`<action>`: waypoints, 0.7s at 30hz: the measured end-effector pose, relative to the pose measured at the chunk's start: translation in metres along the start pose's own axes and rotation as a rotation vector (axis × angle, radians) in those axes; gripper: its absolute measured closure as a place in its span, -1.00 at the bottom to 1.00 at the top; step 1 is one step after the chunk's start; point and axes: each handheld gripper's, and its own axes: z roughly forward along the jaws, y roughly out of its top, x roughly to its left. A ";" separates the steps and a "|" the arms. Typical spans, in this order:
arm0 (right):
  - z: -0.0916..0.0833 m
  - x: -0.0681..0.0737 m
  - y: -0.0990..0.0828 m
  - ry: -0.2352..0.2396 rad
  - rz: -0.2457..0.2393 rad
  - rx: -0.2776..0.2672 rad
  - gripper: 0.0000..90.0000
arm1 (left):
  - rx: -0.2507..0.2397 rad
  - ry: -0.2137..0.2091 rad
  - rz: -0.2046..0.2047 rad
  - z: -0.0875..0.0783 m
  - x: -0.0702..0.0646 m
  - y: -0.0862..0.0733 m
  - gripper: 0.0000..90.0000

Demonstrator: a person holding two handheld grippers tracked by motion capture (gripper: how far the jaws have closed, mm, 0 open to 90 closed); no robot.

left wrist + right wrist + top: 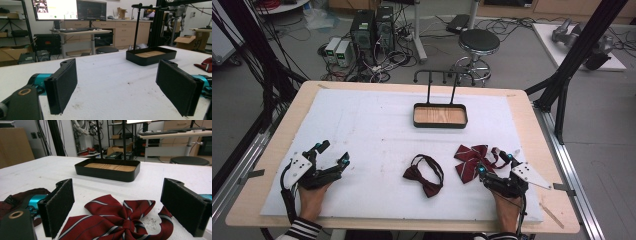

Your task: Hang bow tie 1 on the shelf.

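Observation:
A striped dark-red bow (470, 161) lies on the white mat at the right. My right gripper (495, 163) rests at its near right edge. In the right gripper view the striped bow (120, 220) sits low between the wide-apart pads (61, 205), and neither pad touches it; the right gripper (119, 195) is open. A plain dark-red bow tie (424, 175) with its strap lies in the middle front, and the same bow tie (15, 197) shows left of the jaw. At the near left my left gripper (332, 153) rests open and empty; the left gripper (120, 87) faces bare mat.
A black tray (415, 116) with a wooden floor sits at the far middle of the mat, below a black hook rack (444, 75). The tray (140, 61) is ahead of the left gripper, and the tray (107, 175) is ahead of the right. A stool (479, 42) and computers stand beyond the table.

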 end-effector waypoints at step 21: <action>0.002 -0.007 0.005 -0.005 0.055 0.033 -0.76 | -0.005 0.004 0.002 0.000 -0.001 0.000 -0.61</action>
